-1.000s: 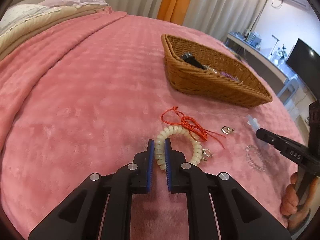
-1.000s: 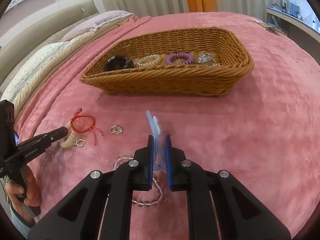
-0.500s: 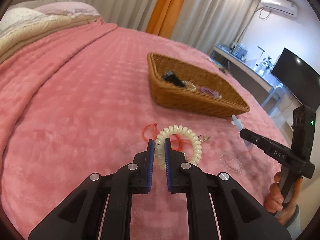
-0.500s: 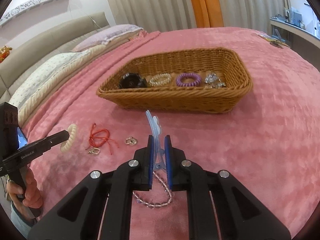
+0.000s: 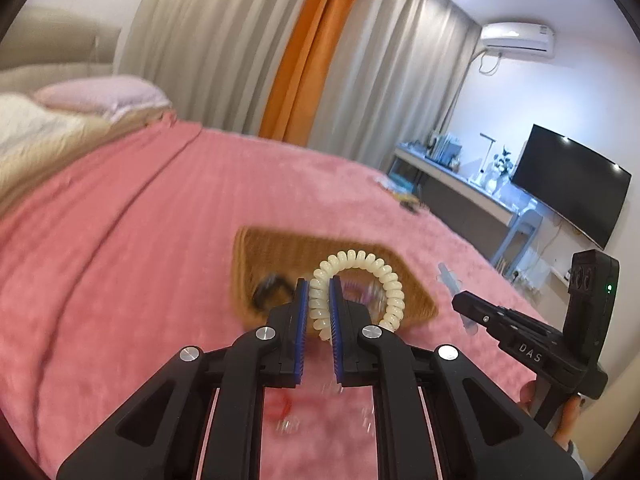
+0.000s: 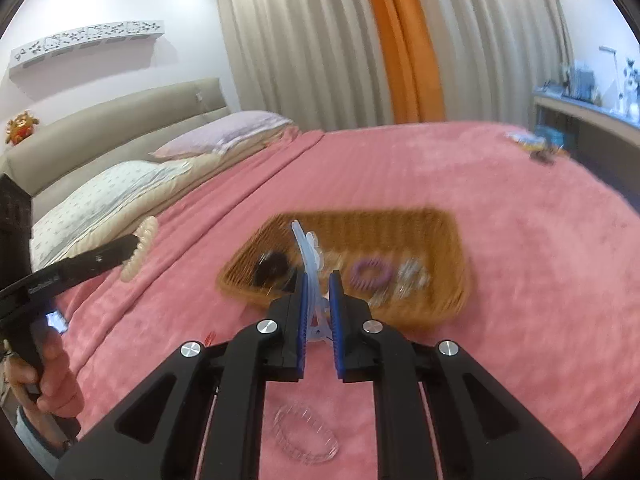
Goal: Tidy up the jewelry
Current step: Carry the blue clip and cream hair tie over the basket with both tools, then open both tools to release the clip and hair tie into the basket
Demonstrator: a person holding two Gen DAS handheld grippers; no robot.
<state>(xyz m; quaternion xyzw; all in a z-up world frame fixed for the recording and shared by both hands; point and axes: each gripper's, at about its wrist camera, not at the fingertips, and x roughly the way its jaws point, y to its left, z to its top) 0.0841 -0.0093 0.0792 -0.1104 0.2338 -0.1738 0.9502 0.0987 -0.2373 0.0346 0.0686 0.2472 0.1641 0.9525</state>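
My left gripper (image 5: 319, 289) is shut on a cream spiral hair tie (image 5: 394, 289), held in the air above the pink bedspread. My right gripper (image 6: 318, 283) is shut on a clear pale-blue hair clip (image 6: 306, 254), also lifted. Ahead of both lies the wicker basket (image 6: 448, 240), blurred, holding a black item (image 6: 273, 267), a purple spiral tie (image 6: 370, 271) and shiny pieces. In the left wrist view the basket (image 5: 256, 248) sits behind the tie, and the right gripper (image 5: 460, 304) shows at the right. A clear bead bracelet (image 6: 306, 436) lies on the bed below my right gripper.
A red cord (image 5: 280, 404) and small shiny pieces lie on the pink bedspread (image 5: 120, 260) under the left gripper. Pillows (image 6: 120, 184) line the headboard at the left. A desk with a television (image 5: 568, 196) stands beyond the bed's right edge. Curtains hang behind.
Both grippers have risen from the bed, each carrying its item, and tilted up so the room shows. The red cord and bracelet have dropped low in the views.
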